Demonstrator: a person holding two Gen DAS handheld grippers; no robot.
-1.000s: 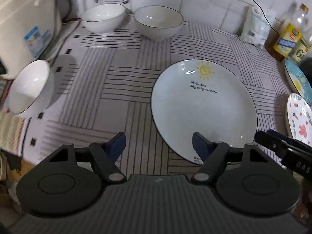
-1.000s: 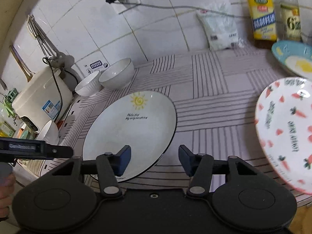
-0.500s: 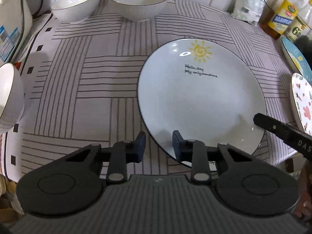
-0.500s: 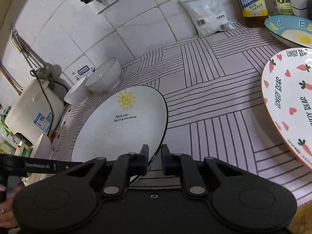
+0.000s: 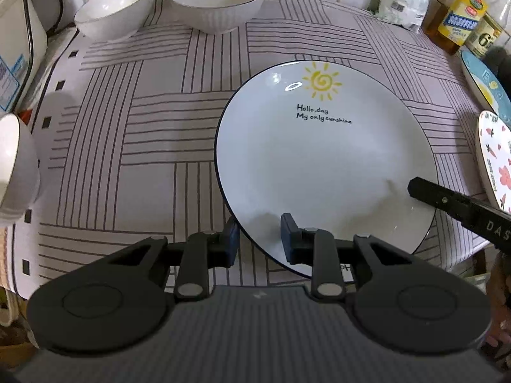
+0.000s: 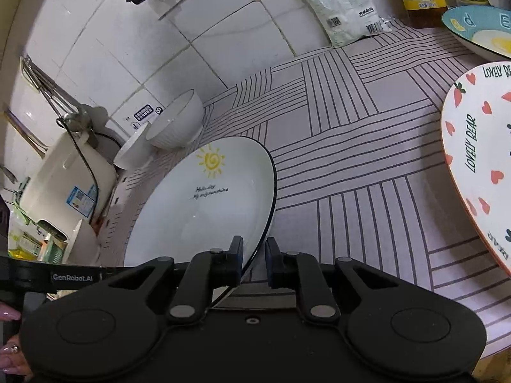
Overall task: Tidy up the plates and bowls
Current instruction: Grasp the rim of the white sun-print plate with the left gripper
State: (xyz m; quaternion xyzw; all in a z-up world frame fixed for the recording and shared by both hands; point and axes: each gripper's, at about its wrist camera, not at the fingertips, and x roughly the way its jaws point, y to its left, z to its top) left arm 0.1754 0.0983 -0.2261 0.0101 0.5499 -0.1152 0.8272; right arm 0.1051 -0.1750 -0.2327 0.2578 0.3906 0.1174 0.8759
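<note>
A white plate with a yellow sun and black writing [image 5: 319, 159] lies on the striped cloth. My left gripper [image 5: 258, 239] is shut on its near left rim, one finger on top and one outside the edge. My right gripper [image 6: 254, 255] is shut on the plate's [image 6: 207, 210] near right rim, which runs between its pads. Two white bowls [image 5: 115, 12] [image 5: 217, 3] stand at the back by the wall, and a third bowl [image 5: 12, 166] sits at the far left. A carrot-print plate [image 6: 479, 159] and a blue plate [image 6: 479, 28] lie to the right.
A cream rice cooker [image 6: 64, 175] stands left of the cloth. Oil bottles [image 5: 460, 16] and a white bag [image 6: 338, 9] line the tiled wall at the back right. The table's front edge runs just under both grippers. A hand [image 6: 12, 360] shows at lower left.
Both grippers came down toward the sun plate and went from wide open to shut on its near rim. The plate stayed in place.
</note>
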